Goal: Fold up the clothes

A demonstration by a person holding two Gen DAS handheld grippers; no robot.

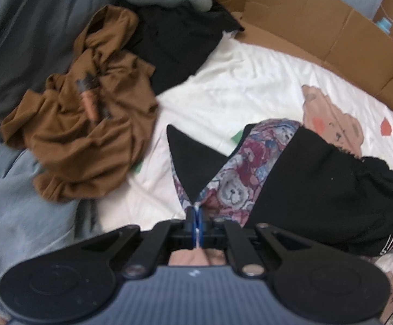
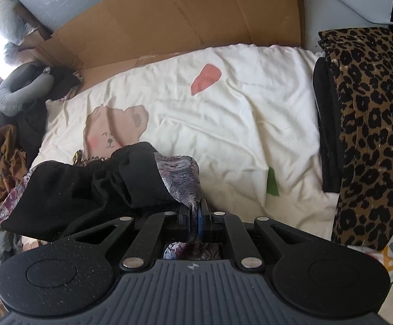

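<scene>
We hold the left hand-held gripper (image 1: 195,216) and right hand-held gripper (image 2: 195,216) pinched closed on the black garment (image 1: 312,178), gripping its bear-print lining, lifted just above the white bedsheet (image 2: 223,124). Further off lie a brown shirt (image 1: 88,124), a folded leopard-print cloth (image 2: 372,124), then cardboard (image 2: 182,21).

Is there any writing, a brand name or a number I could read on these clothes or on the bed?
None can be read.
Black garment: white lettering near its hem, cut off and blurred.
Brown shirt: dark print, too blurred.
Bedsheet: orange letter shapes at the corner, cut off.
</scene>
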